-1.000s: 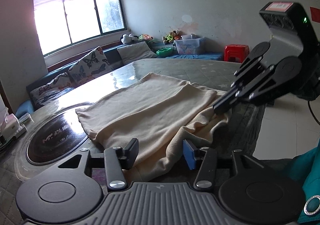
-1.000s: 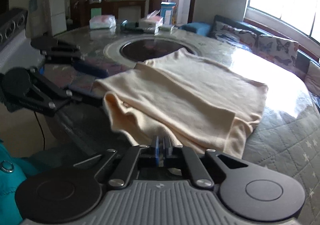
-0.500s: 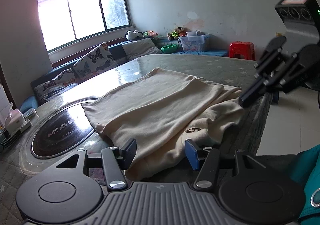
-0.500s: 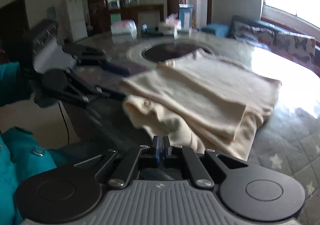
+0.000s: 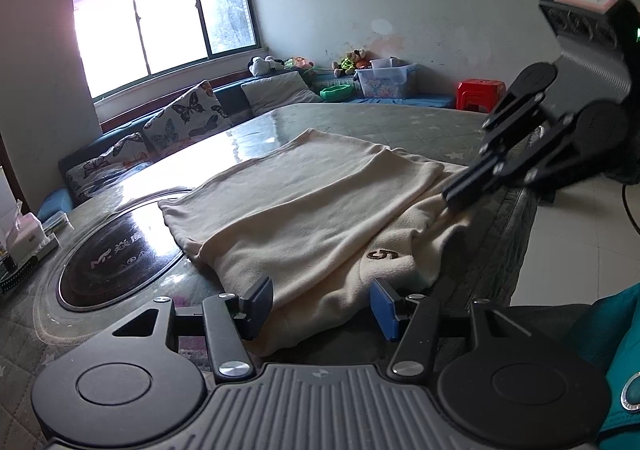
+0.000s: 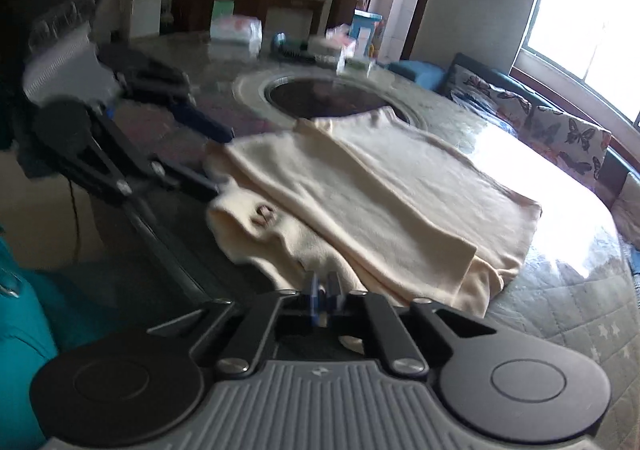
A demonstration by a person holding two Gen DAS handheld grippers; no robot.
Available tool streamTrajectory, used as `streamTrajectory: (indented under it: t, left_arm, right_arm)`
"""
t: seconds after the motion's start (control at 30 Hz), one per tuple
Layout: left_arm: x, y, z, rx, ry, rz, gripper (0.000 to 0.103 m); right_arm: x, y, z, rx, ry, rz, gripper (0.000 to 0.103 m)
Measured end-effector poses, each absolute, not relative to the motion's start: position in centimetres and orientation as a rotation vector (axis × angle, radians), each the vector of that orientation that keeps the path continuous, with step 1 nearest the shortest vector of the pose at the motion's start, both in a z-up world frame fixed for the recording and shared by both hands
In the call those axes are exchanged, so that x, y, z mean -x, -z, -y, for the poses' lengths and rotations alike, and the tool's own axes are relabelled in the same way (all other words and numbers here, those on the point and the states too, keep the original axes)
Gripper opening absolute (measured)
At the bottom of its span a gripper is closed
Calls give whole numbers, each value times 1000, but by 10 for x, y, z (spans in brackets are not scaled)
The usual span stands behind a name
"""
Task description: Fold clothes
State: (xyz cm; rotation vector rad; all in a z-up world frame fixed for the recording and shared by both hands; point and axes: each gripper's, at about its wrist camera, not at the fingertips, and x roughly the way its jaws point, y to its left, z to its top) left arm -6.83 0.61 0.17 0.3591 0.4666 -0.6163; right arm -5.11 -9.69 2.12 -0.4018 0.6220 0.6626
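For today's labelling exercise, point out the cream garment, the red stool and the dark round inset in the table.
cream garment (image 5: 312,205), left wrist view, on its flat folded top layer.
red stool (image 5: 480,89), left wrist view, on its seat.
dark round inset (image 5: 120,254), left wrist view, on its glossy middle.

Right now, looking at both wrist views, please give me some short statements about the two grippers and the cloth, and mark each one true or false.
1. The left gripper is open, with the near edge of the cream garment between its fingers. True.
2. The right gripper is wide open and far from the cloth. False: its fingers are shut, at the garment's near edge.
3. The garment lies on the table partly folded, one layer over another. True.
4. The garment is dark blue. False: it is cream.
5. A red stool stands by the far wall. True.
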Motion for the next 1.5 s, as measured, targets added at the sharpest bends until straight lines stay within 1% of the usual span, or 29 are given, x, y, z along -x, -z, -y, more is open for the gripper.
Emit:
streamTrajectory:
  t: [0.1, 0.2, 0.33, 0.47, 0.53, 0.73, 1.0, 1.07, 1.17, 1.27, 1.3, 1.37, 1.4, 1.43, 1.47, 1.5]
  left_arm:
    - [68, -1, -7, -359, 616, -467, 57]
    - [68, 0, -7, -359, 614, -470, 58]
    - [68, -1, -7, -364, 612, -470, 58]
    - [69, -3, -6, -369, 615, -464, 58]
    - [70, -3, -5, -374, 619, -461, 58]
    - [73, 0, -1, -406, 633, -455, 58]
    - [71, 5, 13, -420, 680, -450, 58]
    - [73, 4, 17, -431, 692, -440, 58]
    - [76, 6, 22, -472, 698, -418, 58]
    - [76, 7, 26, -484, 701, -397, 58]
    - [73, 7, 27, -477, 706, -394, 56]
    - [71, 5, 29, -463, 719, -382, 39]
    - [69, 5, 30, -453, 725, -382, 34]
    - [66, 3, 29, -437, 726, -387, 24]
    - [63, 1, 28, -420, 727, -392, 19]
    - [60, 0, 28, -403, 728, -396, 19]
  right_arm:
    - [53, -31, 113, 292, -691, -609, 2]
    - [51, -31, 123, 236, -702, -640, 1]
    - [50, -28, 126, 245, -715, -676, 2]
    - [39, -35, 125, 207, -693, -612, 4]
    - [30, -30, 118, 230, -670, -609, 9]
    - [23, -5, 99, 296, -694, -652, 9]
    - [36, -18, 112, 273, -662, -610, 11]
    - [31, -11, 115, 260, -648, -651, 11]
    - [32, -6, 115, 264, -658, -669, 14]
    - [35, -13, 119, 275, -662, -645, 23]
    - [37, -14, 121, 291, -655, -641, 27]
    - [40, -17, 125, 321, -640, -633, 33]
    - [41, -18, 127, 337, -633, -629, 36]
    - [43, -19, 129, 352, -625, -625, 40]
    - [44, -20, 131, 367, -618, -621, 43]
    - [46, -21, 133, 388, -612, -616, 50]
